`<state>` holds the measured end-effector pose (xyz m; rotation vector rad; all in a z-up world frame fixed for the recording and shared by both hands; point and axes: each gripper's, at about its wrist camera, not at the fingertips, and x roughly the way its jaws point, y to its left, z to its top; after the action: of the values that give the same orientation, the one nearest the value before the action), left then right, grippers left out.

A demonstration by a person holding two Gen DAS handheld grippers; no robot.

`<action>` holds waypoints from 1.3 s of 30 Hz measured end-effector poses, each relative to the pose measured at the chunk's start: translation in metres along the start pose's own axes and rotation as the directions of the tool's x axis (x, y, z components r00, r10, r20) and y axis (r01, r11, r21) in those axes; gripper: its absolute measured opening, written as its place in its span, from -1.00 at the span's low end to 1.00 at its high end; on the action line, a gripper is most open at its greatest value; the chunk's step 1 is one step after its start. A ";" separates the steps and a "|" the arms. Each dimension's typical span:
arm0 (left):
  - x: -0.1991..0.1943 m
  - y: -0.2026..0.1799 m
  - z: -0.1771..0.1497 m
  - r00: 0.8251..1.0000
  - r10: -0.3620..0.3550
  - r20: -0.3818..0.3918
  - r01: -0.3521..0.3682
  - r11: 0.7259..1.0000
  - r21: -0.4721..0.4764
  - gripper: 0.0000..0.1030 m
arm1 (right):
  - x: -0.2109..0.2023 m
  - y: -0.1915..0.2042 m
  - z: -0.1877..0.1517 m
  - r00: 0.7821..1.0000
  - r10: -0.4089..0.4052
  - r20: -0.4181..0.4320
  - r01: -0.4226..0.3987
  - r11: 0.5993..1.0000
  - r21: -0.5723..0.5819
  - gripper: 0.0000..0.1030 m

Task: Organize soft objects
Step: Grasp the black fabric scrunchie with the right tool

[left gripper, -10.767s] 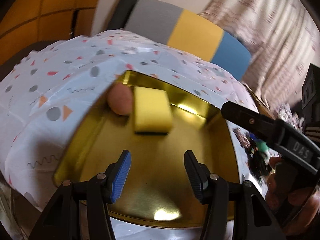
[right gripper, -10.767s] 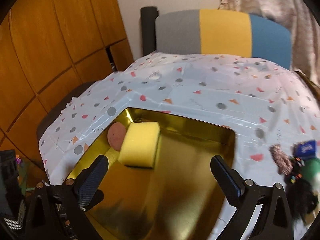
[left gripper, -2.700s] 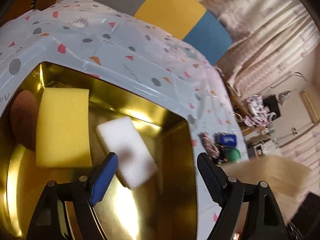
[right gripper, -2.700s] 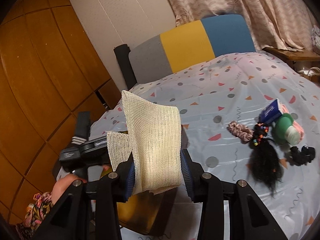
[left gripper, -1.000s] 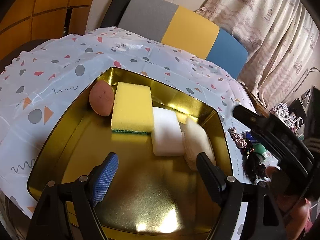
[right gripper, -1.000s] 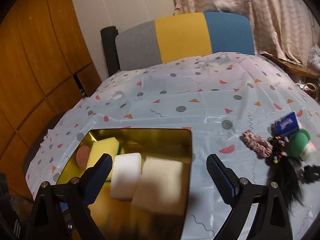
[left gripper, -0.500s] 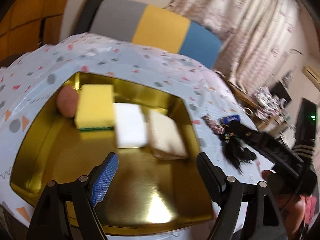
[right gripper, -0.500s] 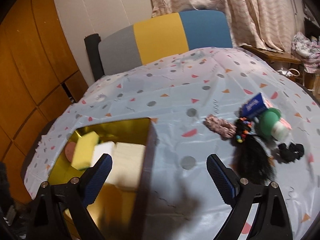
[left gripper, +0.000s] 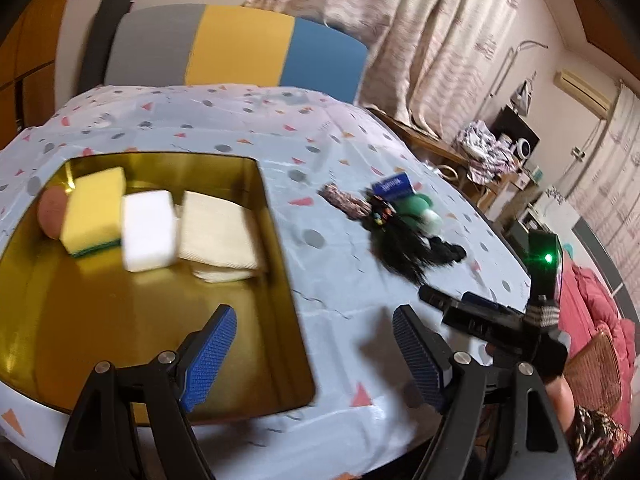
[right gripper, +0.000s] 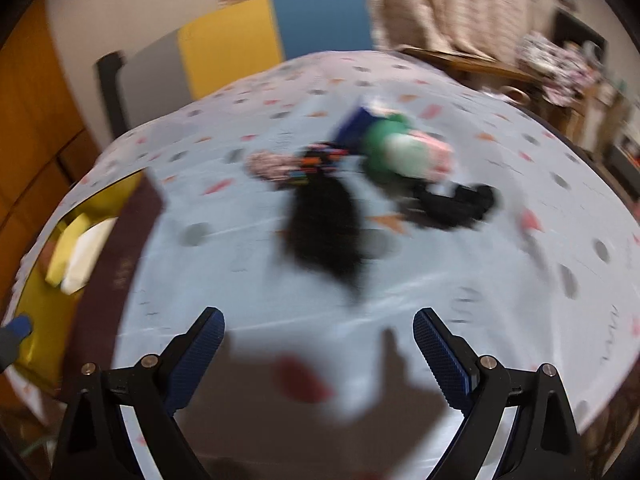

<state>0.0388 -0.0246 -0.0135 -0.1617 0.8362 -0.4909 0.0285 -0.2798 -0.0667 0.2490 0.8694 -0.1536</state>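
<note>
Between picks. Four soft items lined up along far side of gold tray [left gripper: 280, 280]: brown puff [left gripper: 50, 210], yellow sponge [left gripper: 94, 206], white sponge [left gripper: 148, 232], cream cloth [left gripper: 218, 236]. Left gripper [left gripper: 312, 354] spread, empty, over tray's right edge. Right gripper [right gripper: 318, 354] spread, empty, facing leftover pile [right gripper: 352, 184] on bench. Next: pick one piece, likely black tuft [right gripper: 326, 224], close on it alone. Blue pack [left gripper: 392, 186] lettering unreadable.

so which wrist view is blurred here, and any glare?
Right wrist view: heavy motion blur, the black hairpiece and green item smear; only the right gripper stays sharp. Left wrist view: mostly sharp, mild blur, soft reflections in the gold tray, fisheye bending throughout.
</note>
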 end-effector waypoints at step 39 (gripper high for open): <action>0.066 -0.085 0.033 0.991 -0.004 -0.134 0.006 1.000 0.019 0.58 | 0.070 -0.094 0.068 0.997 -0.030 0.071 0.026 0.998 0.054 -0.41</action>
<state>0.0704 -0.1323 -0.0083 -0.1141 0.9624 -0.5186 0.1012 -0.3916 -0.0934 0.2792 0.7984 -0.2107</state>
